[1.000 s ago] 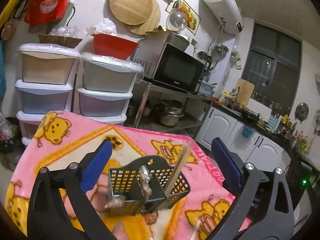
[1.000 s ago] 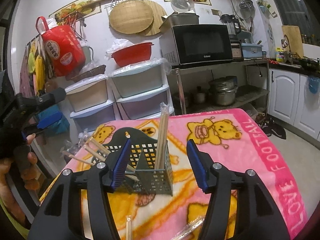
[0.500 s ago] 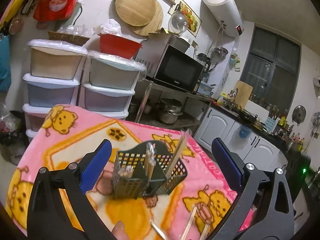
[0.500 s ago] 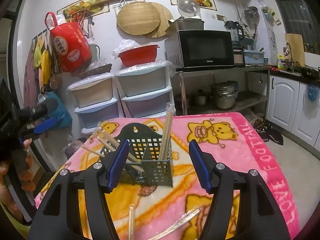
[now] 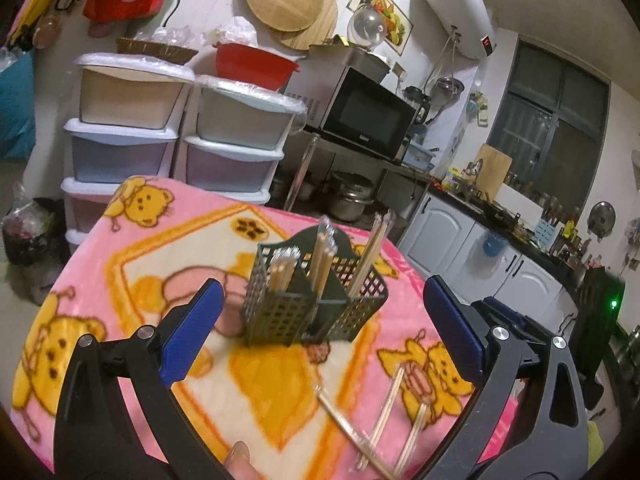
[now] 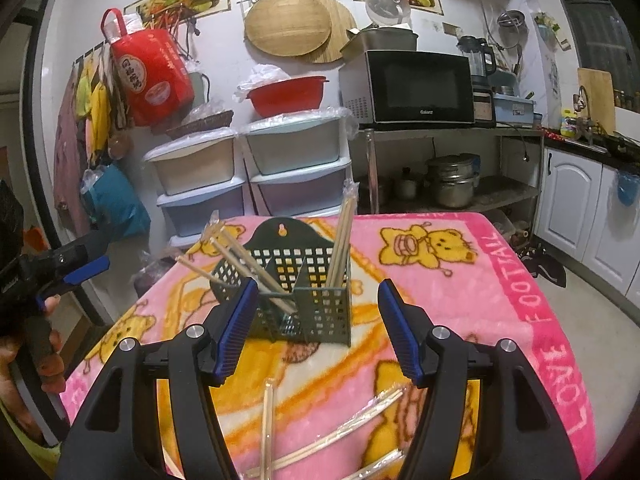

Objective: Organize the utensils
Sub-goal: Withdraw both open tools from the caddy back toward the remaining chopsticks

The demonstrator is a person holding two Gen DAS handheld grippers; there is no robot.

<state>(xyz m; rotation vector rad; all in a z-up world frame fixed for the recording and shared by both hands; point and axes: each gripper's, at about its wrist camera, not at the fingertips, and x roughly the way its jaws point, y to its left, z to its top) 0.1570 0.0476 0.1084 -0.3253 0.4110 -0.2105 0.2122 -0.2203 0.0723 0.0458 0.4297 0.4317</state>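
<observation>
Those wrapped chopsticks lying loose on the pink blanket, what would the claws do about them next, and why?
Probably lower the right claw onto one loose wrapped pair just below it. Both claws are open and empty, the green basket already holds several pairs upright, and a few pairs lie on the blanket in front of it.
</observation>
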